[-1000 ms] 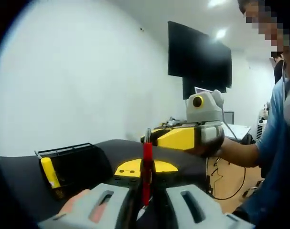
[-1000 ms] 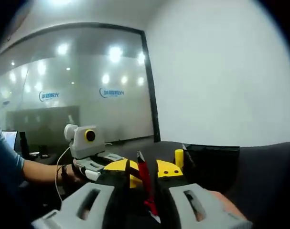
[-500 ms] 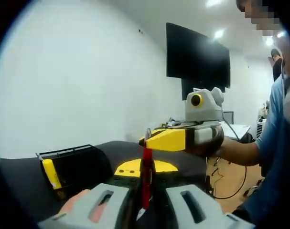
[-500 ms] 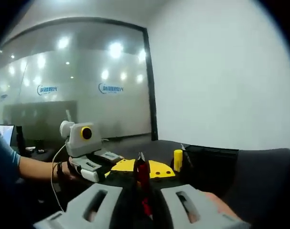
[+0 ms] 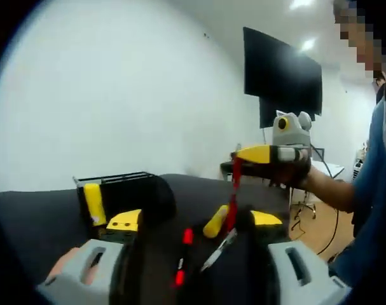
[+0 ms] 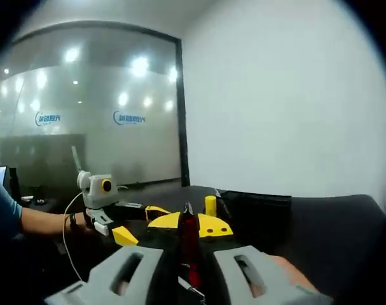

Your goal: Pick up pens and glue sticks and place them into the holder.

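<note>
Standing upright in the clenched right gripper [image 6: 187, 267], red pen [image 6: 189, 244]; left gripper [image 5: 191, 267] spread, released.

Signage on the glass wall

You face two blue logo signs [image 6: 128, 117] on the glass wall [image 6: 84, 127], upper left of your right gripper view; their lettering is too blurred to read.

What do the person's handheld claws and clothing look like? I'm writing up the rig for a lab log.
Each claw has yellow jaw tips on a dark body, with pale grey slotted finger pads nearest its own camera. The right claw, seen from the left gripper view, and the left claw, seen from the right gripper view, each carry a grey box. A thin cable trails by the wrist. The person wears a blue sleeve.
</note>
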`<act>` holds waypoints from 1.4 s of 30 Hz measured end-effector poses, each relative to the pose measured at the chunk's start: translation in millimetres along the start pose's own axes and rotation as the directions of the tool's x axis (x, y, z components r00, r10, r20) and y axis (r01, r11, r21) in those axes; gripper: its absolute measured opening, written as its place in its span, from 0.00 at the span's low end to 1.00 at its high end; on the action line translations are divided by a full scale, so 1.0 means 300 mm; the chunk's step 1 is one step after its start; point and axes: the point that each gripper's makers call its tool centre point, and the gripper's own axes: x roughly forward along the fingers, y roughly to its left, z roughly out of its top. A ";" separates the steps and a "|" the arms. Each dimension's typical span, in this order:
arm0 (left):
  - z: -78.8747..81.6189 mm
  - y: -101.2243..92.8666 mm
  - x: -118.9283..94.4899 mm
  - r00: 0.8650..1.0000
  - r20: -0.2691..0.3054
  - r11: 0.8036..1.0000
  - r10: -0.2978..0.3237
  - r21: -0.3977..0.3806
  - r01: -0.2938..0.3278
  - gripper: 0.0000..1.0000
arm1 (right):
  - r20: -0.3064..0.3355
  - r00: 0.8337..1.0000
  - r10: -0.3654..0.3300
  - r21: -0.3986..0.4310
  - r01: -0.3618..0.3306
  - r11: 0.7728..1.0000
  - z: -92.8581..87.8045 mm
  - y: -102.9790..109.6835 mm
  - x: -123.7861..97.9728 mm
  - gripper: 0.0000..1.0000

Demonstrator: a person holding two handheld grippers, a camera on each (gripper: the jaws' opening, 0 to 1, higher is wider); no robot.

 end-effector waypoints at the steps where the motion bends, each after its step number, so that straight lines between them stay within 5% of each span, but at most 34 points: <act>1: 0.007 0.022 -0.010 0.999 0.027 0.999 0.024 -0.029 -0.023 0.72 | -0.005 1.000 -0.004 -0.001 0.004 1.000 -0.003 -0.003 -0.003 0.05; 5: 0.012 0.088 -0.043 0.994 0.086 0.997 0.066 -0.033 -0.063 0.83 | -0.018 0.999 -0.027 -0.008 0.027 1.000 -0.010 -0.020 -0.030 0.05; 11: -0.053 0.192 -0.042 0.986 0.063 0.988 0.151 -0.050 -0.148 0.96 | -0.018 0.996 -0.086 -0.007 0.086 0.996 -0.007 -0.066 -0.080 0.05; 19: -0.112 0.250 -0.062 0.976 0.107 0.970 0.188 -0.176 -0.168 0.96 | -0.019 0.990 -0.139 0.004 0.139 0.990 -0.004 -0.128 -0.131 0.05; 22: -0.066 0.264 -0.076 0.959 0.191 0.963 0.209 -0.211 -0.168 0.96 | -0.017 0.989 -0.150 0.010 0.150 0.989 0.001 -0.149 -0.136 0.05; 24: -0.082 0.274 -0.078 0.962 0.166 0.963 0.216 -0.197 -0.182 0.96 | -0.030 0.985 -0.171 -0.012 0.171 0.985 0.002 -0.169 -0.132 0.05; 33: -0.123 0.263 -0.061 0.964 0.102 0.958 0.246 -0.174 -0.226 0.96 | -0.016 0.989 -0.148 -0.003 0.148 0.989 0.037 -0.222 -0.021 0.05; 42: -0.124 0.267 -0.071 0.961 0.102 0.954 0.258 -0.182 -0.237 0.96 | -0.007 0.996 -0.090 -0.012 0.090 0.996 0.092 -0.225 0.143 0.05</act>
